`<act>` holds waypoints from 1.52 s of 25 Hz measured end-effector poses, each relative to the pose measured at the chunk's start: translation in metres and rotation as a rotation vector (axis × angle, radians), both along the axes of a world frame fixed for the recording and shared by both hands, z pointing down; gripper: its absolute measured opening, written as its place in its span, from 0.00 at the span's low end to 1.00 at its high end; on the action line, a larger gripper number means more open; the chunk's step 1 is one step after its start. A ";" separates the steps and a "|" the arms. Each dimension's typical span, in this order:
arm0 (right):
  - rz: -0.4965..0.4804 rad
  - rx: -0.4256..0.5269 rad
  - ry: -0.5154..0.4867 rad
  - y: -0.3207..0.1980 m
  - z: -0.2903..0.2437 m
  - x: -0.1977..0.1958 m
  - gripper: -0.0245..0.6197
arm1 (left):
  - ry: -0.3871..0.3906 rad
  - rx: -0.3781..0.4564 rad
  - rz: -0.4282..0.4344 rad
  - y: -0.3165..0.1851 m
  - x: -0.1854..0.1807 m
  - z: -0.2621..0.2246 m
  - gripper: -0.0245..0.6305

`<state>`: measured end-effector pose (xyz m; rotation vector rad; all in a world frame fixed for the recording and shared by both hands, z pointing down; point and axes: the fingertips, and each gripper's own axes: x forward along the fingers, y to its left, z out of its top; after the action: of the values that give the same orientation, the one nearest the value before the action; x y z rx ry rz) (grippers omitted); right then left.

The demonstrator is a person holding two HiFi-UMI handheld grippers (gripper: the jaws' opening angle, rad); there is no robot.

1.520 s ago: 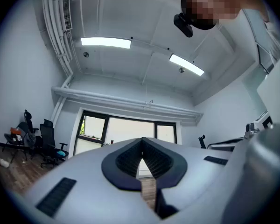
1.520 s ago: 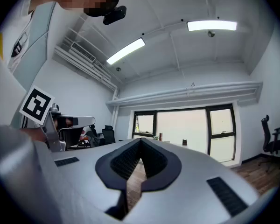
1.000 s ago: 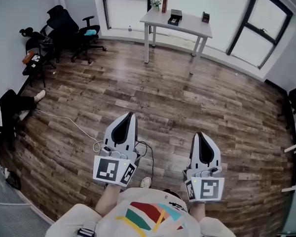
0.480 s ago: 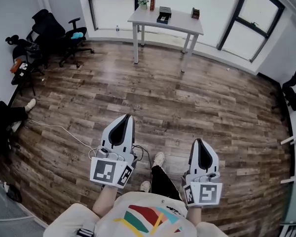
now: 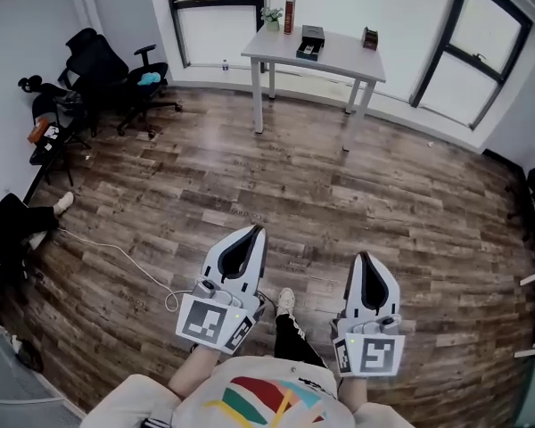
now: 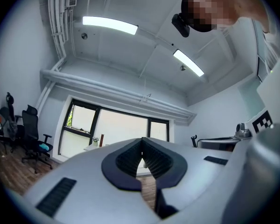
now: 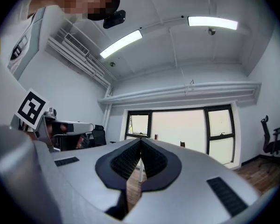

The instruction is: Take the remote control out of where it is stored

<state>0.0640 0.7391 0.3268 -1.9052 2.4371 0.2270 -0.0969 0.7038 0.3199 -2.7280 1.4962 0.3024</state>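
Head view: black office chairs [image 5: 116,65] crowd the left wall of a room with a wooden floor [image 5: 383,185]. In the foreground the left gripper [image 5: 253,231] is held low over the boards, jaws pressed together with nothing between them. Well beyond it, a white table [image 5: 339,58] at the far wall carries a small plant [image 5: 270,13], a red upright box [image 5: 289,14] and a dark box [image 5: 311,42]. The remote control cannot be made out from here. Beside the left one, the right gripper [image 5: 364,257] is likewise closed and empty.
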 end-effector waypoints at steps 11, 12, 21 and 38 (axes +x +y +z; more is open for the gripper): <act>-0.076 -0.056 0.021 -0.164 0.002 0.016 0.04 | 0.026 -0.045 -0.039 -0.163 0.026 0.008 0.05; -0.082 -0.056 0.030 -0.175 0.002 0.018 0.04 | 0.021 -0.043 -0.045 -0.176 0.029 0.008 0.05; -0.089 -0.070 0.021 -0.258 0.005 0.038 0.04 | 0.001 -0.026 -0.094 -0.256 0.035 -0.002 0.05; -0.017 -0.036 0.021 -0.450 -0.014 0.039 0.04 | 0.008 0.023 -0.089 -0.457 0.020 -0.021 0.05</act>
<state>0.1027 0.2890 0.3125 -1.9046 2.4872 0.2045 -0.0769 0.2468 0.2993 -2.6364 1.5997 0.3271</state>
